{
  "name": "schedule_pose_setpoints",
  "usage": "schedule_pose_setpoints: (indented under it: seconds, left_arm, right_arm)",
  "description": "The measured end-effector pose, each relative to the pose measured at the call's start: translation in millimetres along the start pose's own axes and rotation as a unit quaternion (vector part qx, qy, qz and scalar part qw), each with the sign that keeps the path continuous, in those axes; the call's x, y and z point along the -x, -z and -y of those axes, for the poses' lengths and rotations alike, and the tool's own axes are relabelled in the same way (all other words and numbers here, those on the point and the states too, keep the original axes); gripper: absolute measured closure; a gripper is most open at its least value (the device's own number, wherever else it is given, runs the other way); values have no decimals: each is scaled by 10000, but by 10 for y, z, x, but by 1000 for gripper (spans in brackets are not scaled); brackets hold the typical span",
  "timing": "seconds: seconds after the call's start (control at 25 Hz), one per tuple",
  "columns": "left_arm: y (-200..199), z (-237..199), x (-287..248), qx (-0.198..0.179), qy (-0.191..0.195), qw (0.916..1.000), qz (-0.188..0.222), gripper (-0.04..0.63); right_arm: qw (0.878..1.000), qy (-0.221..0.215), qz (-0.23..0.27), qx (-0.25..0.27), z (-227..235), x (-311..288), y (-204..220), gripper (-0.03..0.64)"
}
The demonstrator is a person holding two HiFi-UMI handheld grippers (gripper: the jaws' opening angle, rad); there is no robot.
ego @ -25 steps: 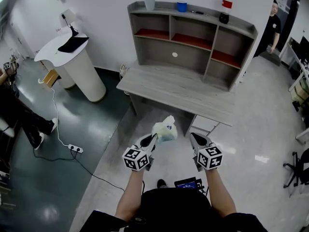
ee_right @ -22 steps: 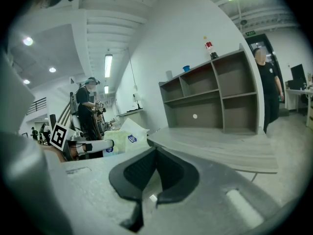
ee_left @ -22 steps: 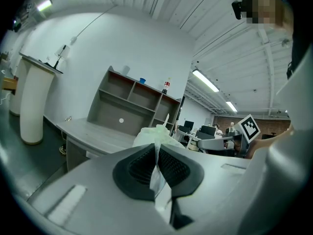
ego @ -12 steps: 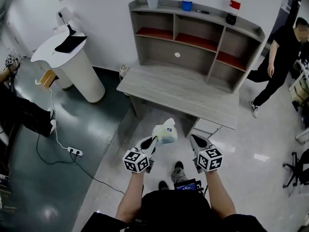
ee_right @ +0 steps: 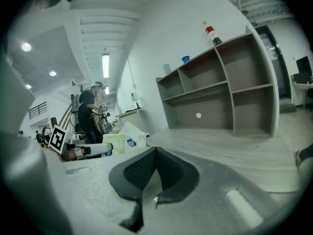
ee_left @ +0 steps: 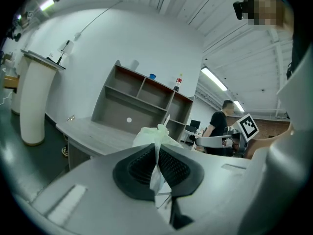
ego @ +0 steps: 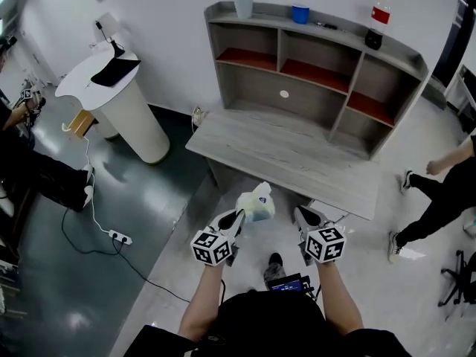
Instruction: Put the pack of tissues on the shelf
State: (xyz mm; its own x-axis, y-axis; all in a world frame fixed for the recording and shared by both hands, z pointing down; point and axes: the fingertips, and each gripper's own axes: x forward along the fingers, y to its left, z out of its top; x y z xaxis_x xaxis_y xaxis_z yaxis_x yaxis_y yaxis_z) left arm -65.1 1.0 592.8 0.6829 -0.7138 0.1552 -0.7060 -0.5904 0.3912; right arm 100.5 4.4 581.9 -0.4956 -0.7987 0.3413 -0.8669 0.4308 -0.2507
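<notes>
Holding pack of tissues (ego: pixel 255 203) in left gripper (ego: pixel 238 219), near the desk (ego: pixel 297 155).
Pressed almost shut on its wrapper; right gripper (ego: pixel 300 215) closed, empty.

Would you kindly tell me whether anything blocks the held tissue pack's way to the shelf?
Nothing visible does: the pale green tissue pack, pinched in the left gripper, faces the grey wooden shelf across a bare desk top.

Pack of tissues (ego: pixel 256 203) — pale green, blue mark. Cubes on my left claw (ego: pixel 239 218), right claw (ego: pixel 300 214) — black-and-white squares. Shelf (ego: pixel 316 88) grey wood grain, red compartment floors. Cup (ego: pixel 300 13) blue.
</notes>
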Motion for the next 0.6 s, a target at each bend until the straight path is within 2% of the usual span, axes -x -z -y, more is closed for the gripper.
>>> schedule_pose_setpoints:
  seconds: [0.24, 0.6]
  left_arm:
    - [-268, -170, -512, -109, -55, 9999, 40, 588]
    - [-495, -397, -1064, -121, -337, 9993, 95, 588]
  right_arm:
    - [9999, -120, 72, -10, 377, -389, -315, 615]
    - [9992, -404, 19, -34, 841, -849, -606, 615]
